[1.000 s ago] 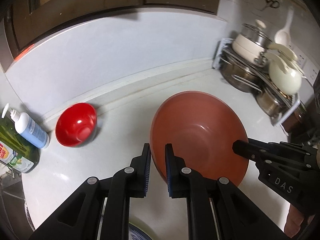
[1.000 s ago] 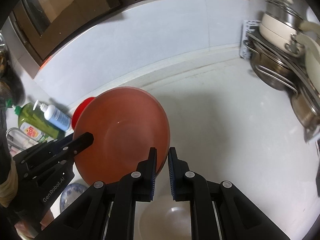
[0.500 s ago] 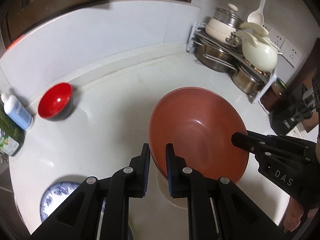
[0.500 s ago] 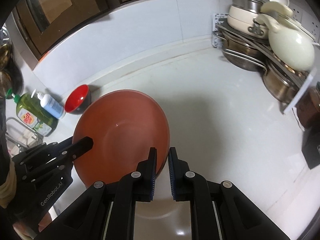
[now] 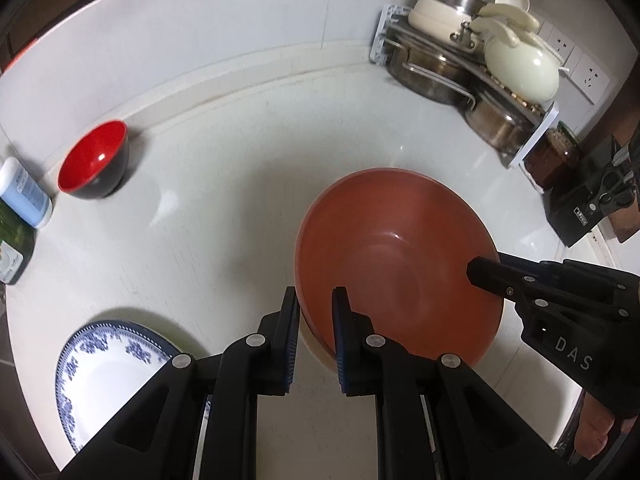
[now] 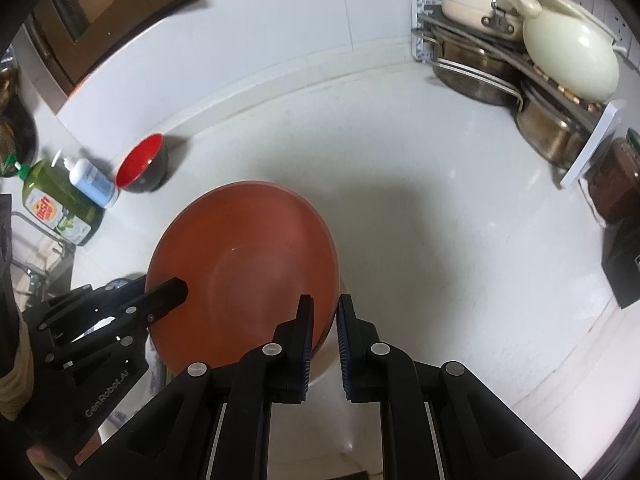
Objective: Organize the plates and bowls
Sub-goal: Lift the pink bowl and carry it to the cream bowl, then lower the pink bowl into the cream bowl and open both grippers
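Both grippers are pointing steeply down over the white countertop (image 5: pixel 248 184) and sharing one load: a wide terracotta-coloured bowl (image 5: pixel 396 260), tilted so that its hollow is facing the cameras. The left gripper (image 5: pixel 314 316) is pinching the bowl's near-left rim, with one finger inside the hollow and the other outside, the jaws nearly closed on the thin wall. The right gripper (image 6: pixel 323 320) is clamping the opposite rim in the same way, its jaws all but shut on the edge. In the left wrist view the right gripper is reaching in from the right edge, with part of the person's hand showing below it; in the right wrist view the left gripper (image 6: pixel 176 290) is coming in from the lower left. The bowl is hanging between them above the middle of the countertop, toward its front edge; whether its base is touching the surface cannot be told. A blue-patterned plate (image 5: pixel 108 360) is lying near the front-left edge, a red-and-black bowl (image 5: pixel 94 160) is sitting by the back wall on the left beside a white pump bottle (image 6: pixel 90 184) and a green detergent bottle (image 6: pixel 52 204), and a rack of pots (image 5: pixel 472 60) is filling the back-right corner.
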A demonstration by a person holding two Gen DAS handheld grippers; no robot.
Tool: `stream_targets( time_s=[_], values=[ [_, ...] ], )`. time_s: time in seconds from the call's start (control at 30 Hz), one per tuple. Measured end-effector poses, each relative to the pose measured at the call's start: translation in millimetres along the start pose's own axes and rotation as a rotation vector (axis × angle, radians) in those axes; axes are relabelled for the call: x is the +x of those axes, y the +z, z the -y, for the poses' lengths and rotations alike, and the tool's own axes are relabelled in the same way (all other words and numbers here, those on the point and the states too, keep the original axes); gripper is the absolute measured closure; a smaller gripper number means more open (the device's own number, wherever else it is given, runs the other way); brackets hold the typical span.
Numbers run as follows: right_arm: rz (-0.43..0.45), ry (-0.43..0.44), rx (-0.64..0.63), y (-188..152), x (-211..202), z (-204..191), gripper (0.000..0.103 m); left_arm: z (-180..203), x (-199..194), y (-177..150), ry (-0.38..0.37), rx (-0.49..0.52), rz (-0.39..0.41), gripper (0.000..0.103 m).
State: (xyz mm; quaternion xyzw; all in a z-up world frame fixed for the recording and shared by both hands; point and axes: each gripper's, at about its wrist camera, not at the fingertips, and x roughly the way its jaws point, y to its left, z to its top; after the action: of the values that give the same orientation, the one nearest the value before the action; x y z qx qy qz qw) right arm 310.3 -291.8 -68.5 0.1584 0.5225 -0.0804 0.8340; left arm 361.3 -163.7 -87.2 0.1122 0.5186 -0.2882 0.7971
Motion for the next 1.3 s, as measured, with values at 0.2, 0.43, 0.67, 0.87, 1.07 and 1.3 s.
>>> stream_targets(
  time_s=[0.2,0.43,0.67,0.87,1.07,1.3],
  values=[
    [-0.034,0.001,0.005,-6,10,5,0.089,3,8,-3,0.002,0.007,-0.024,0.087],
    [-0.059,-0.001,0.003,-10,17,10,0.089,5,17,-7,-0.004,0.001,-0.049,0.085],
    [-0.078,0.01,-0.004,-11,24,12,0.089,3,21,-8,-0.013,-0.022,-0.062,0.082],
    [-0.098,0.026,-0.007,-11,29,13,0.088,1,25,-10,-0.017,-0.033,-0.077,0.078],
    [-0.105,0.032,-0.014,-10,33,15,0.088,0,26,-12,-0.026,-0.037,-0.086,0.072],
    [-0.091,-0.004,-0.035,-11,29,14,0.07,-5,16,-10,-0.013,-0.039,-0.046,0.048]
  ],
)
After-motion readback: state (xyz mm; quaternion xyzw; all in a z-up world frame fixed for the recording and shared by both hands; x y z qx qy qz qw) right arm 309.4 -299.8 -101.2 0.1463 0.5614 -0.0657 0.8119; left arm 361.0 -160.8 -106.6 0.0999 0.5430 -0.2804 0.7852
